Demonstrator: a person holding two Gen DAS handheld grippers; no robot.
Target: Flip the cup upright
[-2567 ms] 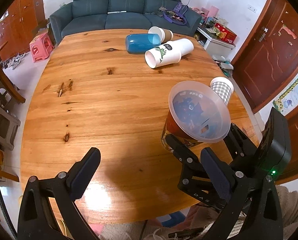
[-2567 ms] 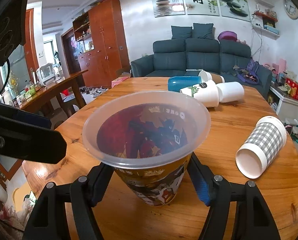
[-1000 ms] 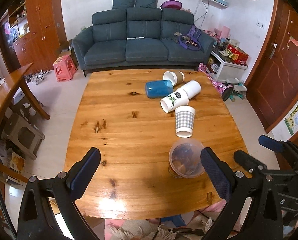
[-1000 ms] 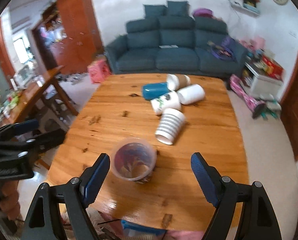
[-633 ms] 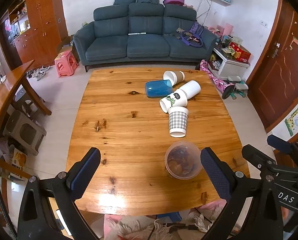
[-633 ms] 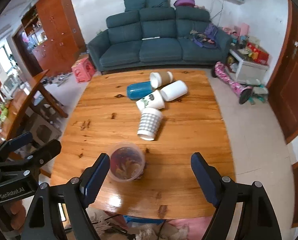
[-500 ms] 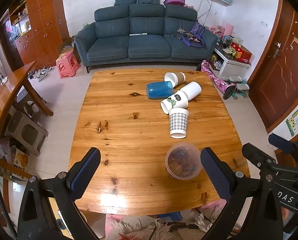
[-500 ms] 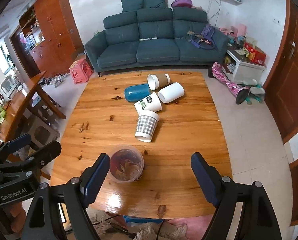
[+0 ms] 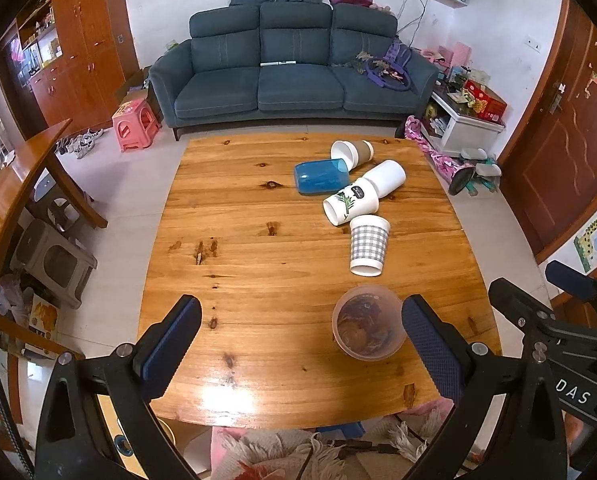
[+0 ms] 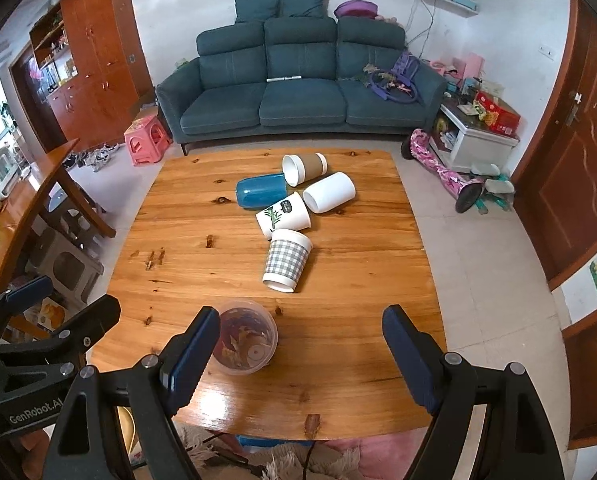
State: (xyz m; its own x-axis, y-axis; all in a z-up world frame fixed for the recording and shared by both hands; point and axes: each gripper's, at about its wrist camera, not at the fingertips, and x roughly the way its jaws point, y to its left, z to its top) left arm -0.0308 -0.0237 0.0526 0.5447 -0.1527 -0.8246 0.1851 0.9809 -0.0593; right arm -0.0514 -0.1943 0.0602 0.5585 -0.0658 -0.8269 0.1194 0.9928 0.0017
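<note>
A clear-rimmed printed cup [image 9: 366,328] stands upright near the front edge of the wooden table [image 9: 258,272]; it also shows in the right wrist view [image 10: 244,342]. A checked paper cup [image 9: 368,245] [image 10: 287,258] lies on its side behind it. Further back lie a white leaf-print cup [image 9: 350,206], a plain white cup [image 9: 386,178], a blue cup [image 9: 321,176] and a brown-sleeved cup [image 9: 352,153]. My left gripper [image 9: 298,344] is open and empty, high above the table's front. My right gripper [image 10: 298,344] is open and empty too.
A blue sofa [image 9: 294,72] stands behind the table. A pink stool [image 9: 135,124] and a second wooden table [image 9: 22,176] are at the left. A white cabinet [image 9: 464,124] and wooden doors [image 9: 558,140] are at the right.
My right gripper let go of the printed cup, which now stands upright. Both grippers pulled back and up from the table; little has moved in the last half second.
</note>
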